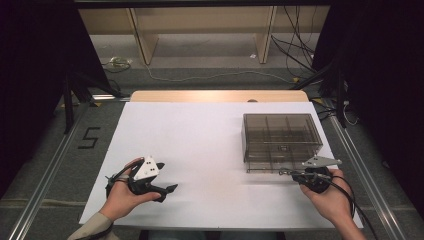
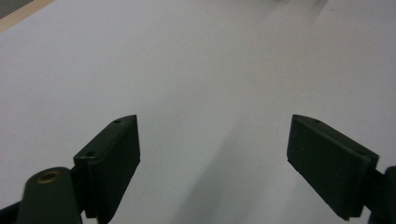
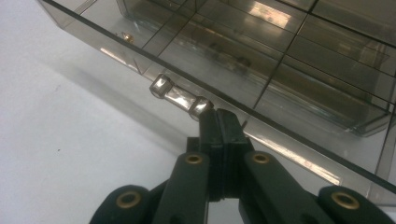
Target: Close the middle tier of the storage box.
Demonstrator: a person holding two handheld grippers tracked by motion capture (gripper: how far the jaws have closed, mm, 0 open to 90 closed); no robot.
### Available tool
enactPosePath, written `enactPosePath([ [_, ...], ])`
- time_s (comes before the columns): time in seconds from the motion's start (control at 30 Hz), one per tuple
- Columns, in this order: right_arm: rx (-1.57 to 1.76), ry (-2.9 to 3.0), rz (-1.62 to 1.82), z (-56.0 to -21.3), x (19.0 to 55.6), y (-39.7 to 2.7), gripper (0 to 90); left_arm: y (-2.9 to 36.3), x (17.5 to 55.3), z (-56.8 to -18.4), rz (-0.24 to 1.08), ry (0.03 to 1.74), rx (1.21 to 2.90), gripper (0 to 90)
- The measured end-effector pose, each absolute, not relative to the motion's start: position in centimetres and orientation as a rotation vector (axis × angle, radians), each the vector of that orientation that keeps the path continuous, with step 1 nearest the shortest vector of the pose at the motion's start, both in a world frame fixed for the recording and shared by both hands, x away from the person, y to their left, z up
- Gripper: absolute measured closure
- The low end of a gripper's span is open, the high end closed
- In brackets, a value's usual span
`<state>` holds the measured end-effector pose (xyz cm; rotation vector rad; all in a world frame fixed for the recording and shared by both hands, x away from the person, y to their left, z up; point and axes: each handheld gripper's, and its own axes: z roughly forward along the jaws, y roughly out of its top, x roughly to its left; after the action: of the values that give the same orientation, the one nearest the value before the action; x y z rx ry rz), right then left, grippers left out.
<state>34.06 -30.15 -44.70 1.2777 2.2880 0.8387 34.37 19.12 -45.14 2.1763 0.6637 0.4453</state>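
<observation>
A smoky clear compartment box (image 1: pixel 282 135) with its lid down stands on the right half of the white table (image 1: pixel 200 130). My right gripper (image 1: pixel 284 173) is at the box's front edge. In the right gripper view the box (image 3: pixel 289 60) is close up, and my right gripper (image 3: pixel 219 122) has its jaws pressed together, tips against the front lip just right of the clear latch (image 3: pixel 180 95). I cannot tell whether the lip is pinched between them. My left gripper (image 1: pixel 167 176) lies low at the table's front left, wide open (image 2: pixel 212 154) over bare white surface.
Wooden shelving (image 1: pixel 200 30) stands beyond the table, with cables (image 1: pixel 295 50) on the floor around it. A "5" mark (image 1: pixel 89 137) is on the floor at left. Metal rails (image 1: pixel 45 175) run along both sides of the table.
</observation>
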Motion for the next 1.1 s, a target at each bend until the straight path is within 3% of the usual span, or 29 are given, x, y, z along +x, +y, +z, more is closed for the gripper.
enactPosePath([
  [1.1,1.273,2.263,0.82,-44.63,34.96,-29.97,90.0,19.05,34.43,-45.19,0.443,0.667,2.175,17.5],
])
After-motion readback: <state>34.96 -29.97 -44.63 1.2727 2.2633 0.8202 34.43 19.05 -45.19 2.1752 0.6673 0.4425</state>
